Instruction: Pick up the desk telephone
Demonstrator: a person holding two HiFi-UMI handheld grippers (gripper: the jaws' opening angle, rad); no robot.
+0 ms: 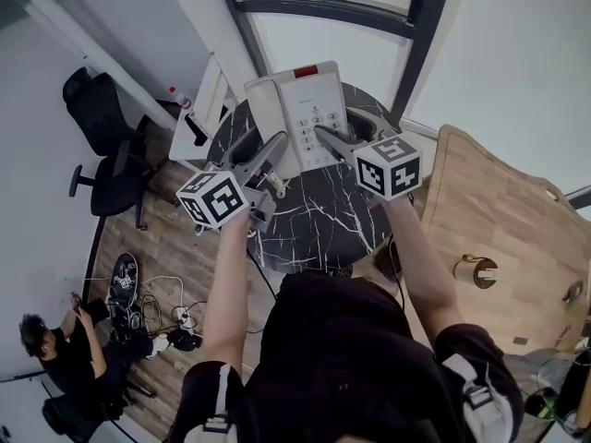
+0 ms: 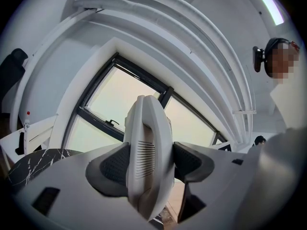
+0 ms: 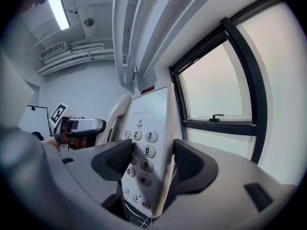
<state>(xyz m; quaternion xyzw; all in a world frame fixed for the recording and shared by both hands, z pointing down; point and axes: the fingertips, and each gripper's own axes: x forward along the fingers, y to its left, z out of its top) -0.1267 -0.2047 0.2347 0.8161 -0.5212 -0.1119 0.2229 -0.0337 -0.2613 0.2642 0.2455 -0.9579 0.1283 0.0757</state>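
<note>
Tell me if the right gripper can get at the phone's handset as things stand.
Probably not: the right gripper is clamped on the telephone at its keypad side, and the left gripper grips the handset edge.

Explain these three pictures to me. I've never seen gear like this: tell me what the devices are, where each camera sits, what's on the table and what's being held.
There is no robot here. A person holds a hand-operated gripper in each hand. The head view looks down from the person's head. Each gripper view looks along that gripper's own fingers. The left gripper is closed on the handset side of a white desk telephone. The right gripper is closed on its keypad side. Below them is a round black marble table. The pictures don't show for certain whether the telephone is clear of the table.
</note>
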